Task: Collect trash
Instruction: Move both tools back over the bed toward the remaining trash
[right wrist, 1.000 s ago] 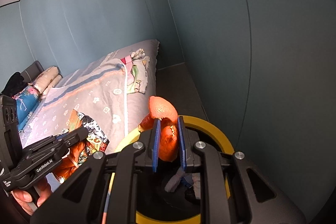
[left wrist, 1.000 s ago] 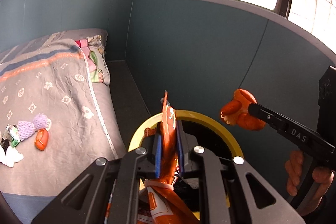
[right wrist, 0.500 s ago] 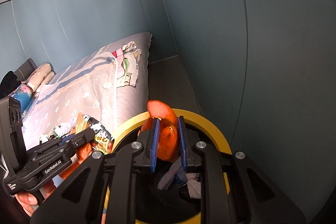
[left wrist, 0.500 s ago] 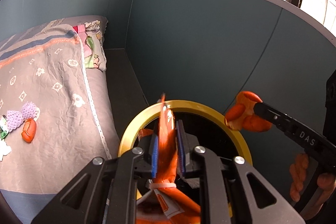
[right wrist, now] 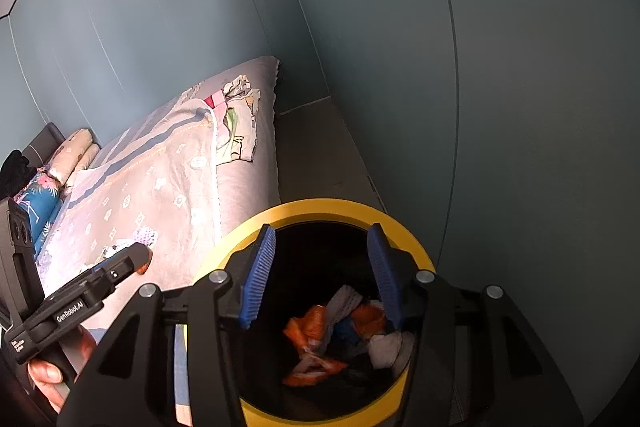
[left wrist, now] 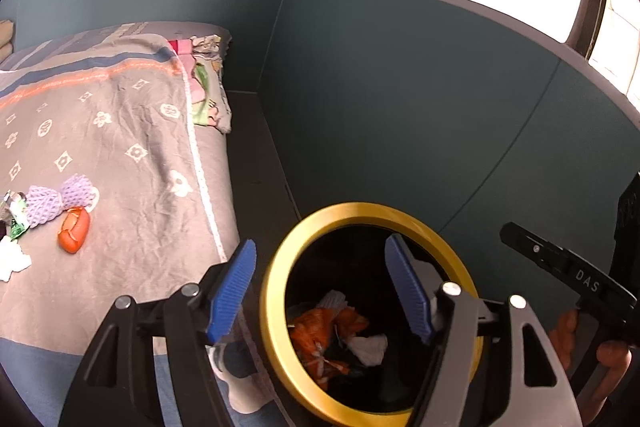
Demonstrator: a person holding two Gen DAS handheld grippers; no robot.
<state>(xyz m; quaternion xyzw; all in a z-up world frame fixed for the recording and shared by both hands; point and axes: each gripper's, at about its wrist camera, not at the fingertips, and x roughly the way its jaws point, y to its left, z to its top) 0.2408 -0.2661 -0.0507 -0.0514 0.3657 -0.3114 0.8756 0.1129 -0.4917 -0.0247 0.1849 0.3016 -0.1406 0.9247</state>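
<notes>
Both of your grippers hang over the yellow-rimmed bin (left wrist: 280, 259) so whatever you let go drops straight in — the left gripper (left wrist: 320, 291) has just been opening and its jaws stand wide with nothing between them, and the right gripper (right wrist: 320, 275) has likewise just been opening and is empty. The orange wrapper (right wrist: 308, 343) lies inside with white tissue (right wrist: 384, 347). More trash waits on the bed (left wrist: 132, 211): an orange peel (left wrist: 74, 235) beside purple foam netting (left wrist: 56, 201).
</notes>
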